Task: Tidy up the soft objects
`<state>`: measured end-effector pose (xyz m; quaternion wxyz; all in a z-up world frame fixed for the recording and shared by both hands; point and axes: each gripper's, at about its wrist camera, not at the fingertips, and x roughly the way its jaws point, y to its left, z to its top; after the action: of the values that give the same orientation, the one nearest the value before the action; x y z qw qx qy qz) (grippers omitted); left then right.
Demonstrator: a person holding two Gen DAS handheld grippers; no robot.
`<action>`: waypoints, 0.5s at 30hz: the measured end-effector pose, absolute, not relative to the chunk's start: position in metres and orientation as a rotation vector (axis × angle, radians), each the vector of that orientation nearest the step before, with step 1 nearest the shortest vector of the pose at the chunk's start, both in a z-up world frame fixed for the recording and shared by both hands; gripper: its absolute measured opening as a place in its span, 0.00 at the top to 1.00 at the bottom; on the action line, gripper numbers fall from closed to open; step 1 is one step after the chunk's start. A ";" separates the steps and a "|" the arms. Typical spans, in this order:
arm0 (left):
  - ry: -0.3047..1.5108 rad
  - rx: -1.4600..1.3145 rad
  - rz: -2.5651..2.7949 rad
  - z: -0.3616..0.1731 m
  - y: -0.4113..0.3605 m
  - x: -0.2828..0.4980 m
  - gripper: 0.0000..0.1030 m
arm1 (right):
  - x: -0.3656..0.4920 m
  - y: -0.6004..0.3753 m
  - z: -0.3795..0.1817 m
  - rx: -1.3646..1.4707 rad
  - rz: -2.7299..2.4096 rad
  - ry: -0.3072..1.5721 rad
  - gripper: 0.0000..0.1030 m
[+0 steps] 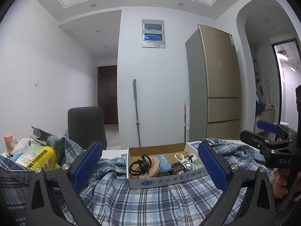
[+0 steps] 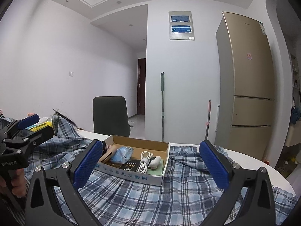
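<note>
Plaid cloth, a blue-and-white checked shirt, lay rumpled across the white table directly beneath both tongs. The left gripper stood spread wide, nothing between its blue pads, hovering above the fabric. Straight ahead of it, between the fingertips, sat an open cardboard box resting on the shirt, holding a tan sandal with dark straps, a blue packet, a white cable and a small black box. The right gripper was likewise wide apart and empty, with the same box ahead and slightly left of its centre. Beyond the left gripper's left finger stood a yellow can among packets. Further off were a dark chair, a mop handle and a gold fridge.
</note>
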<state>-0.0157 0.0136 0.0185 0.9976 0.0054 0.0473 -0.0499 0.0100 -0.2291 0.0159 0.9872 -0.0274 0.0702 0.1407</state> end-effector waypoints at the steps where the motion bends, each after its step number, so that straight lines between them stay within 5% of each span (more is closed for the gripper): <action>1: 0.101 0.019 -0.103 0.017 0.012 -0.015 0.00 | 0.010 -0.229 0.015 -0.055 0.281 0.142 0.00; 15: 0.118 0.002 -0.111 0.011 0.016 -0.010 0.00 | 0.010 -0.229 0.014 -0.057 0.279 0.145 0.00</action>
<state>-0.0096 0.0157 0.0109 0.9967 0.0012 0.0591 -0.0555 0.0100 -0.2288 0.0136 0.9873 -0.0285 0.0720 0.1389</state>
